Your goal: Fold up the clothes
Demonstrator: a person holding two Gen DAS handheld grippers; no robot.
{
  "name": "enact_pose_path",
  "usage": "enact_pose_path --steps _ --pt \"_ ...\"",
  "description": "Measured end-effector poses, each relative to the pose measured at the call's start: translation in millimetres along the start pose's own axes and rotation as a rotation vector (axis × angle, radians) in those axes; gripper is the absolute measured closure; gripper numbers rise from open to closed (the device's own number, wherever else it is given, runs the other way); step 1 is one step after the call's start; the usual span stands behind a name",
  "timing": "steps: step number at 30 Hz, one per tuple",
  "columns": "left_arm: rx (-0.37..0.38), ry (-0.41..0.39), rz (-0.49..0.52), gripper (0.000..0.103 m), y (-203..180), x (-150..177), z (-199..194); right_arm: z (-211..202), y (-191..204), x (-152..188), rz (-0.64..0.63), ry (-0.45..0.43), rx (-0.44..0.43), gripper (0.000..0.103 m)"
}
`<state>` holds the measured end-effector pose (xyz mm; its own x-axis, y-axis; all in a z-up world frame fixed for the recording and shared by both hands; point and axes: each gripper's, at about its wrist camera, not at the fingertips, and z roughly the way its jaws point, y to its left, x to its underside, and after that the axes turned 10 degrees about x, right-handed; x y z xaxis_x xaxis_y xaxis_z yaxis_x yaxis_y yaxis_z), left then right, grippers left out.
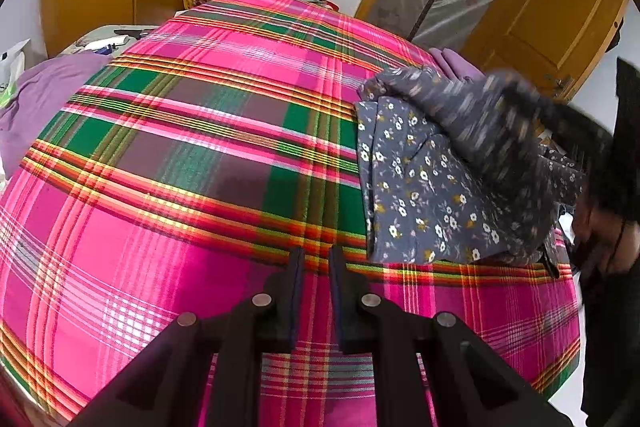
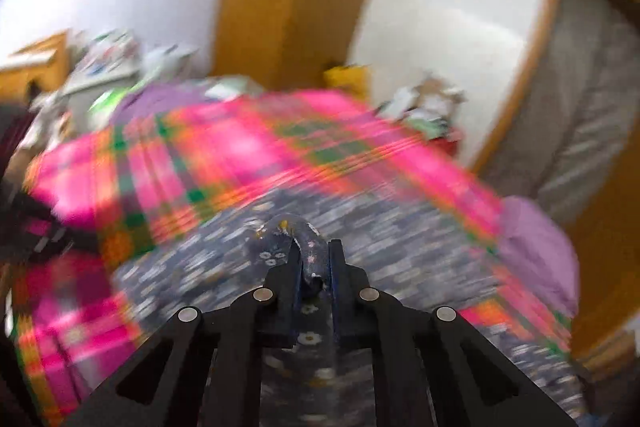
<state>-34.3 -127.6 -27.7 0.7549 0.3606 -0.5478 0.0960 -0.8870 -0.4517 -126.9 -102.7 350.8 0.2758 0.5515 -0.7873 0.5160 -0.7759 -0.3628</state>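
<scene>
Lying on the right part of the pink plaid bedspread (image 1: pixel 192 155), the grey-blue floral garment (image 1: pixel 424 187) is partly folded, one portion of it lifted and blurred in the left wrist view. The right gripper (image 2: pixel 314 259) has its fingers closed on a bunched fold of that floral cloth, seen sharp between the black jaws while the room behind smears. The left gripper (image 1: pixel 316 259) hangs above bare bedspread near the garment's lower edge, its jaws a narrow gap apart and holding nothing. Purple fabric (image 1: pixel 40 99) lies at the bed's left edge.
</scene>
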Motion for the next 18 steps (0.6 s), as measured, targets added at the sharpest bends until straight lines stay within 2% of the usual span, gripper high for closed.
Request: enact_pose_path --steps 3,5,9,11,14,18 --pt "0.003 -0.002 -0.005 0.091 1.3 -0.6 -0.9 4.6 -54.1 -10.3 0.120 -0.011 0.157 0.092" --pt "0.007 -0.002 -0.007 0.091 2.2 -0.9 -1.1 7.8 -88.4 -6.0 0.197 0.013 0.256 0.092" --pt "0.011 0.002 -0.011 0.091 3.3 -3.6 0.9 20.2 -127.3 21.0 0.302 0.139 0.359 0.089" --pt "0.014 0.006 -0.005 0.091 1.1 -3.6 1.6 23.6 -131.9 37.5 0.323 0.191 0.366 0.085" --pt "0.018 0.011 0.003 0.091 -2.3 -3.6 2.6 21.4 -125.4 53.8 0.311 0.226 0.351 0.070" --pt "0.022 0.014 0.013 0.091 -7.2 -3.5 2.4 -2.0 -101.2 50.8 0.240 0.162 0.271 0.067"
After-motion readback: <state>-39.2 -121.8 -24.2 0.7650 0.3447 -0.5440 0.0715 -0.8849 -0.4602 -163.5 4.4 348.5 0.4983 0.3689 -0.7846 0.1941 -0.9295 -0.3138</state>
